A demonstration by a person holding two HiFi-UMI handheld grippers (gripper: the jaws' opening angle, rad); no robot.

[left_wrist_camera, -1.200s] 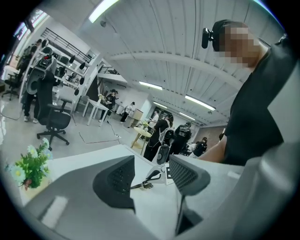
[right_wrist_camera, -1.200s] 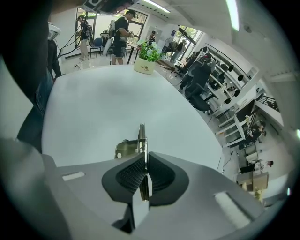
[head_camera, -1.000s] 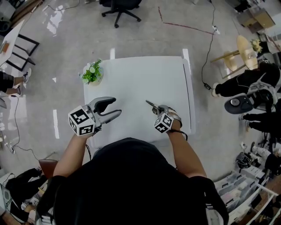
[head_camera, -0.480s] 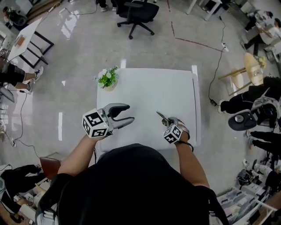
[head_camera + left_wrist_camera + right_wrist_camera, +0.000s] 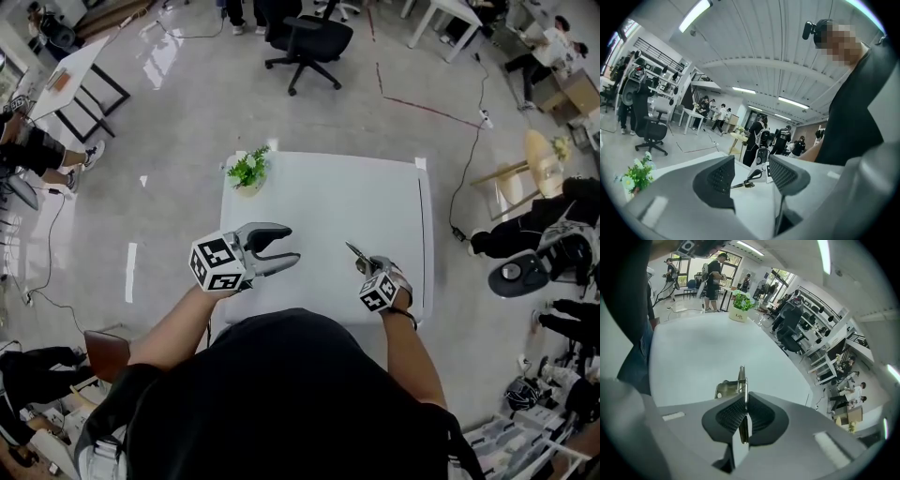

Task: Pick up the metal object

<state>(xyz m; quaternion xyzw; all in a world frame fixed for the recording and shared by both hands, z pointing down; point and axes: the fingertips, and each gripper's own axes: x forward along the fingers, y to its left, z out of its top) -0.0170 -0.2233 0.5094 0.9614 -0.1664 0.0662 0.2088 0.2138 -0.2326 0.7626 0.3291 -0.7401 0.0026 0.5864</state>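
Note:
The metal object [image 5: 355, 250] is a thin flat piece, held above the near right part of the white table [image 5: 328, 192]. My right gripper [image 5: 367, 265] is shut on it. In the right gripper view the metal object [image 5: 741, 379] stands edge-on between the pads and sticks out past the right gripper [image 5: 745, 401]. My left gripper [image 5: 292, 244] hovers over the table's near left part, jaws apart with nothing between them. The left gripper [image 5: 751, 165] looks across at the metal object [image 5: 743, 183] in the other gripper.
A small potted plant [image 5: 249, 170] stands at the table's far left corner. An office chair [image 5: 305, 37] is on the floor beyond the table. People and gear [image 5: 544, 248] crowd the right side. A cable [image 5: 459, 197] runs along the floor by the table's right edge.
The head view has shifted, so the table sits further right and lower in the picture. Both grippers keep their places over the table, the right one still shut on the metal object.

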